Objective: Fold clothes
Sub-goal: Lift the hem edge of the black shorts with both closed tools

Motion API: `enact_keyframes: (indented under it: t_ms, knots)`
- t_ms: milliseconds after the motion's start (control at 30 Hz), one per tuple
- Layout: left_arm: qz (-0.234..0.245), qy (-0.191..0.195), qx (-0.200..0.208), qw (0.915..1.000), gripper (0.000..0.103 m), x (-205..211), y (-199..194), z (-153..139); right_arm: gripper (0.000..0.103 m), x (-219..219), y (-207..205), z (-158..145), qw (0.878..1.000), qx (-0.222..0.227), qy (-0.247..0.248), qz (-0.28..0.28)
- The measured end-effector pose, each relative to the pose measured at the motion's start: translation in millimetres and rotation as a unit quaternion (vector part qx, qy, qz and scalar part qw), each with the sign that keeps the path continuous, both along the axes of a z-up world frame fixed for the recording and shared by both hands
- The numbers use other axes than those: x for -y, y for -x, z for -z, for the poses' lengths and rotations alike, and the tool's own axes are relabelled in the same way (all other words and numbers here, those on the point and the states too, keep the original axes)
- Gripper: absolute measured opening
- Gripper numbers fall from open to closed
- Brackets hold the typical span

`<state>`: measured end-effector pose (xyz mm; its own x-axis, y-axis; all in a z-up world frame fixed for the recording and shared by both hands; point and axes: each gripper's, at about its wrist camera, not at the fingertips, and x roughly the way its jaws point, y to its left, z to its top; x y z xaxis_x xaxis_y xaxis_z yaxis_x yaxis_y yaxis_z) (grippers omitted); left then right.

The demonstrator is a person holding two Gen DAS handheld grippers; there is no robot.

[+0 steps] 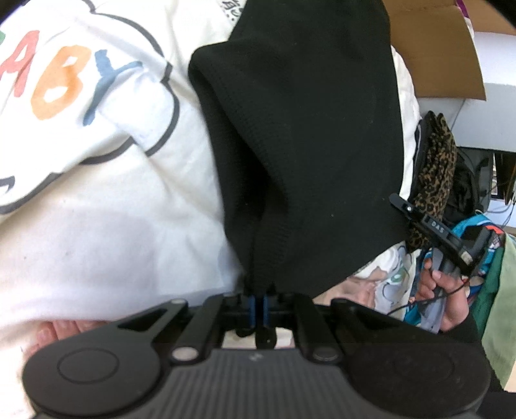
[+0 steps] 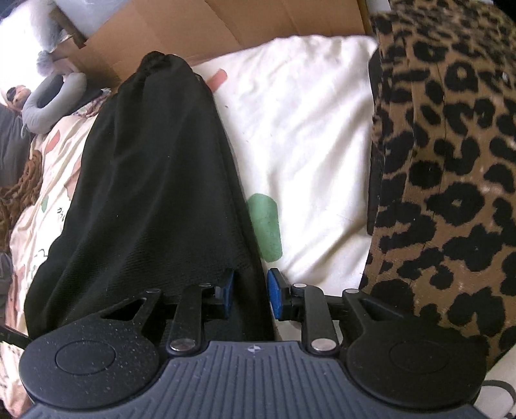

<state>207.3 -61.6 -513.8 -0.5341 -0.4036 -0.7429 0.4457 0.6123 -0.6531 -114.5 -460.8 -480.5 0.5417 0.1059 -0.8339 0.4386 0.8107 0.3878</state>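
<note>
The left tongs [image 1: 258, 306] sit at the bottom centre of the left wrist view, their blue pads pressed together on the ribbed hem of a black garment [image 1: 309, 135]. That black cloth rises from the pads and fills the middle and upper part of the frame, draped over a white bedsheet [image 1: 113, 225] printed with coloured letters in a grey cloud outline at upper left.

At the right edge of the same view, the right tongs [image 1: 398, 201] nip the far edge of the black garment; a hand [image 1: 441, 296] grips their handle below. How tightly they hold is not clear from there.

In the right wrist view, the right tongs [image 2: 250, 293] show their blue pads a little apart, with a fold of the black garment [image 2: 154, 180] lying between them at lower centre. The cloth stretches up toward upper left across the bedsheet [image 2: 306, 122]. A leopard-print fabric [image 2: 451, 167] fills the right side. A cardboard box [image 2: 225, 29] stands along the top, and a grey neck pillow [image 2: 45, 106] lies at upper left.
</note>
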Motion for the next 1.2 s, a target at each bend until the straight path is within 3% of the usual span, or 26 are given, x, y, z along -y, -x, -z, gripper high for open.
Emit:
enact_keyframes:
  t_ms: [200, 233, 267, 300, 367, 667, 1000, 1200]
  knots:
    - [0.001, 0.003, -0.001, 1.0000, 0.005, -2, -2, -1, 0.027, 11, -7, 7, 0.999, 0.000, -0.041, 0.001]
    - [0.001, 0.004, -0.001, 1.0000, 0.005, -3, -2, -2, 0.024, 13, -7, 8, 0.999, 0.000, -0.045, 0.001]
    - [0.001, 0.005, -0.002, 1.0000, 0.005, -3, -2, -3, 0.012, 13, -6, 7, 0.999, 0.002, -0.052, 0.001]
    - [0.001, 0.007, -0.003, 1.0000, 0.004, -4, -4, -5, 0.006, 14, -6, 7, 0.998, 0.003, -0.058, 0.004]
    - [0.002, 0.011, -0.005, 0.9999, 0.004, -6, -6, -10, 0.004, 13, -4, 3, 0.998, 0.006, -0.066, 0.010]
    - [0.017, 0.040, -0.002, 0.9991, 0.004, -13, -18, -43, 0.002, 2, 8, -21, 0.997, 0.019, -0.071, 0.025]
    - [0.015, 0.075, 0.032, 0.9965, 0.004, -22, -41, -91, 0.002, -21, 24, -41, 0.991, 0.025, -0.128, 0.008]
    - [0.014, 0.070, 0.058, 0.9958, 0.004, -37, -50, -106, 0.002, -37, 32, -37, 0.986, 0.016, -0.165, -0.004]
